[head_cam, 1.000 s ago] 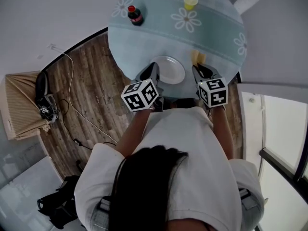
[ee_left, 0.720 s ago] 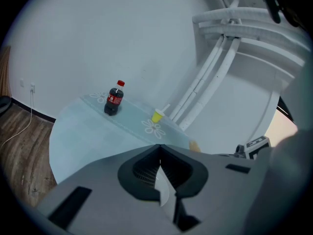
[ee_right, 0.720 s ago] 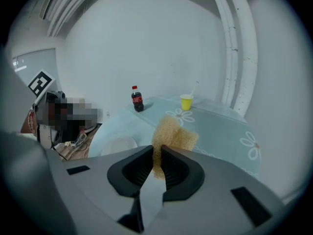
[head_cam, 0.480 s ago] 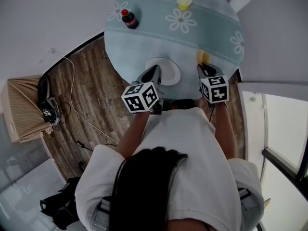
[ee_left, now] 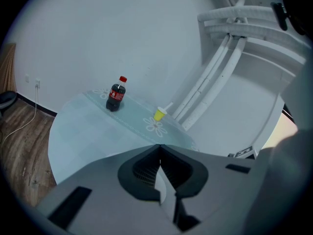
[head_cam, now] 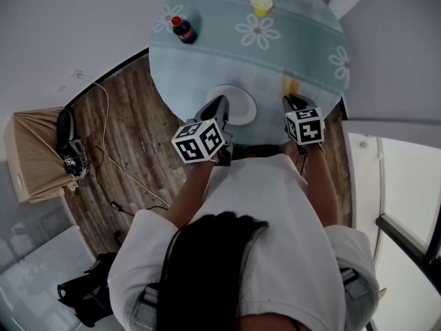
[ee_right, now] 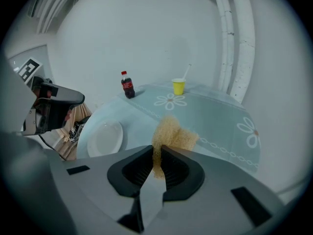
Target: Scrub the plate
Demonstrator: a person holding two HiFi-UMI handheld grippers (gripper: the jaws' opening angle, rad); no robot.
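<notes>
White round plate (head_cam: 241,105): flat on pale-blue daisy-print table (head_cam: 275,54); no long axis.
Tan scrub sponge (ee_right: 173,133): juts forward, lengthwise.
Right gripper (ee_right: 157,153): pinching sponge.
Left gripper (ee_left: 159,148): jaws pressed together, empty.

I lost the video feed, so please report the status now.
Left gripper shut, empty. Right gripper shut on the sponge. Plate bare on the table, sponge not yet on it. Nothing in the way.

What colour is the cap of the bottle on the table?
Red cap; left gripper view.
</notes>
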